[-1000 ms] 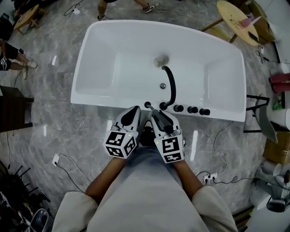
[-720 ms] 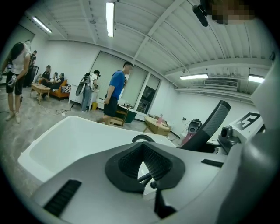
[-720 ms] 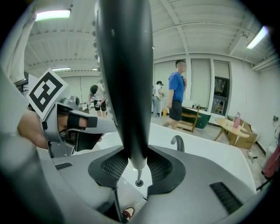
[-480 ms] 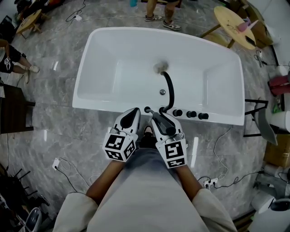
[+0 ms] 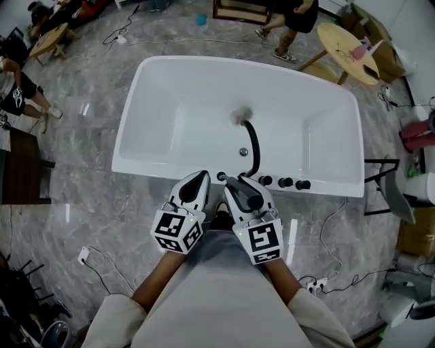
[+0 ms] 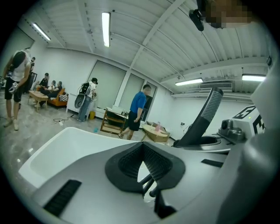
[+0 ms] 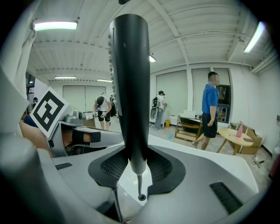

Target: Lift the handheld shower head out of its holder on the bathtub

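The black handheld shower head [image 7: 129, 87] stands upright between the pads of my right gripper [image 7: 138, 164], which is shut on its handle. A thin hose runs from it down to the round holder [image 7: 141, 197] on the rim of the white bathtub [image 5: 163, 168]. In the head view the right gripper [image 5: 238, 187] hovers over the near rim with the shower head [image 5: 246, 192] lying along it. My left gripper [image 5: 197, 180] sits just left of it, shut and empty. From the left gripper view the shower head [image 6: 205, 113] rises at the right, beyond the left gripper [image 6: 142, 151].
A black curved spout [image 5: 255, 146] and three black knobs [image 5: 285, 182] sit on the tub's near rim. A round wooden table [image 5: 353, 41] stands at the back right. People [image 5: 289, 17] walk behind the tub. Cables [image 5: 102, 245] lie on the marble floor.
Both grippers have risen together, the right one carrying the shower head up away from its holder. The head view has tilted, so the tub sits lower in the picture.
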Demonstrator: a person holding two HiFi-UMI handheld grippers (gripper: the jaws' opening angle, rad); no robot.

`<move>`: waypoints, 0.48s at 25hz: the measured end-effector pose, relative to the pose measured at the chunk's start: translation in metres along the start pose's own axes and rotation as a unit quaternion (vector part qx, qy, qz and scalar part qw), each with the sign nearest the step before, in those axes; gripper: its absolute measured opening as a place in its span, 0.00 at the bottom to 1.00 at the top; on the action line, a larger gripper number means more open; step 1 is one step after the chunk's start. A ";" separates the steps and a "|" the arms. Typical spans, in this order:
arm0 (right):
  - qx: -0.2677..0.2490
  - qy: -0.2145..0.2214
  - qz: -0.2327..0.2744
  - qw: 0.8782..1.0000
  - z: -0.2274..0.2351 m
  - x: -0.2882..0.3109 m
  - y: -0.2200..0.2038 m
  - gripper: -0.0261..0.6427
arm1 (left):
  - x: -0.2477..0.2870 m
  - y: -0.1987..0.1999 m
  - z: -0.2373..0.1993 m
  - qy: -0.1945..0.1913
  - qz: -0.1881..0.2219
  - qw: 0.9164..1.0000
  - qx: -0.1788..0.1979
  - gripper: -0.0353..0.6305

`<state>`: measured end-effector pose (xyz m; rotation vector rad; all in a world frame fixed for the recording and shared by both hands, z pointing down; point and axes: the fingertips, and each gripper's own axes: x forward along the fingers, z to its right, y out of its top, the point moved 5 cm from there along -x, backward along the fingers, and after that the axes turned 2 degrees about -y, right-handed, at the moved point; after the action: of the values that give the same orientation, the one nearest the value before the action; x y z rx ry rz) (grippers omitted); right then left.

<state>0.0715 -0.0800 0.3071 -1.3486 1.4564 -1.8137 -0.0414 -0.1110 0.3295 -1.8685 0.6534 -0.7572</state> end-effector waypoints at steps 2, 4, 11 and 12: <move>0.006 -0.002 0.009 1.000 0.001 -0.003 0.007 0.25 | -0.001 0.008 0.004 -0.004 0.009 1.000 0.007 0.06; 0.018 -0.005 0.016 1.000 0.003 -0.008 0.013 0.25 | -0.003 0.014 0.009 -0.010 0.016 1.000 0.009 0.06; 0.034 -0.022 0.035 0.999 0.013 -0.019 0.029 0.25 | -0.004 0.028 0.022 -0.028 0.030 0.999 0.012 0.06; 0.034 -0.024 0.035 0.998 0.013 -0.020 0.029 0.25 | -0.005 0.029 0.023 -0.029 0.029 0.999 0.013 0.06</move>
<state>0.0852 -0.0796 0.2723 -1.2822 1.3864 -1.7583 -0.0305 -0.1049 0.2946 -1.8329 0.6545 -0.6682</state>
